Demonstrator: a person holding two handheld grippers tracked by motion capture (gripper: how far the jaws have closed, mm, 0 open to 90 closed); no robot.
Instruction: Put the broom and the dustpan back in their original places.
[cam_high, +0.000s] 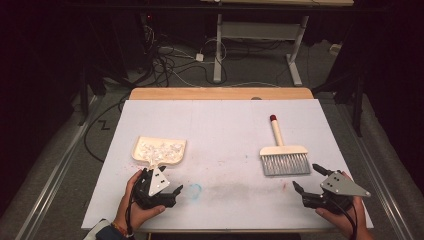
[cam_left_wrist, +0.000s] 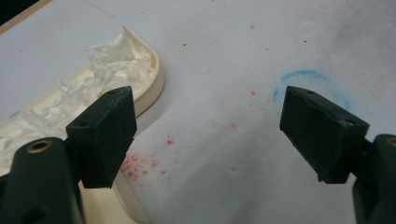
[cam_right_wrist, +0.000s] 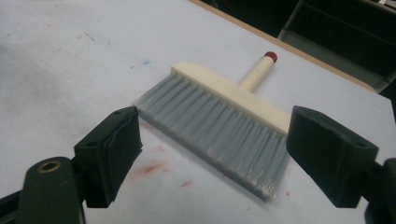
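- High view: a cream dustpan (cam_high: 159, 151) lies on the left half of the white counter (cam_high: 220, 125), loaded with white shreds (cam_high: 160, 148). Its handle end points toward the person, where the left claw (cam_high: 165, 192) sits just beside it, jaws spread and holding nothing. To the right a hand brush (cam_high: 283, 152) lies flat, grey bristles toward the person and red-tipped handle away. The right claw (cam_high: 309, 179) rests just short of the bristles, also spread and empty. Both tools seem set down within easy reach. The left hand (cam_high: 132, 202) and the left claw cover the pan's handle.
- Left gripper view: the left claw's jaws stand wide apart over bare counter with red specks and a faint blue ring (cam_left_wrist: 308, 86). The pan's rim curves past the left jaw; whether that jaw touches it cannot be told. Most of the pan is cut off.
- Right gripper view: the brush lies between and beyond the parted jaws, apart from both. Its handle is blurred.
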